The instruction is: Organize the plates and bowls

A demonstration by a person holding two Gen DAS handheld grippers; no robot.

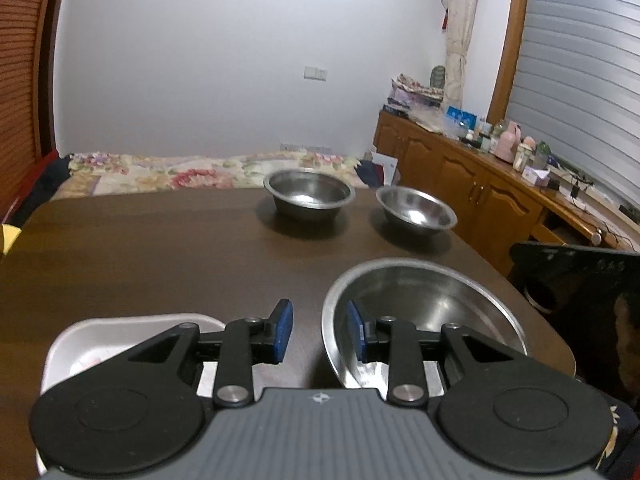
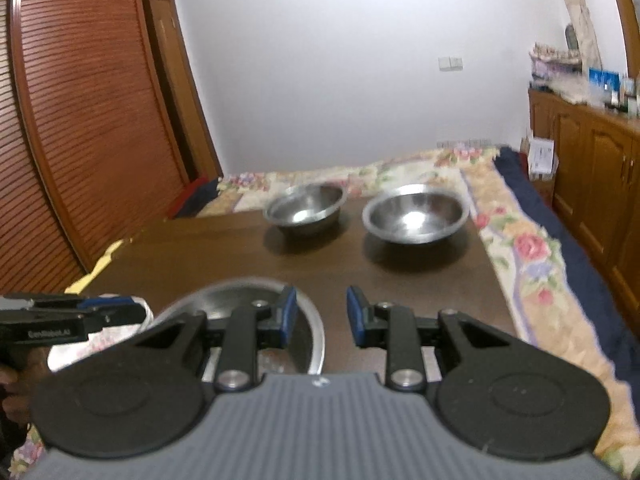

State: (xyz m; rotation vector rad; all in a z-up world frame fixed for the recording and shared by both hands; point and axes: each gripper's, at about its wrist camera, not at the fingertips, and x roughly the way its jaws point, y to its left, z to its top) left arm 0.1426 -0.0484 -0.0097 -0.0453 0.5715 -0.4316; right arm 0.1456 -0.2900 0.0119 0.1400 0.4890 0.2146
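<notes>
Two steel bowls stand at the far side of the dark wooden table [image 1: 140,248]: a flat-bottomed bowl [image 1: 309,194] [image 2: 306,210] on the left and a rounder bowl [image 1: 416,212] [image 2: 416,214] on the right. A large steel bowl [image 1: 432,312] [image 2: 308,332] sits near the front edge. A white square plate [image 1: 100,344] [image 2: 100,344] lies to its left. My left gripper [image 1: 318,330] is open, its right finger inside the large bowl's near rim. My right gripper [image 2: 322,316] is open, straddling that bowl's right rim. The left gripper shows from the side in the right wrist view [image 2: 138,307].
A bed with a floral quilt [image 1: 200,170] [image 2: 520,248] lies behind and right of the table. A wooden cabinet [image 1: 460,176] with clutter on top runs along the right wall. A louvered wardrobe door [image 2: 80,120] stands at the left.
</notes>
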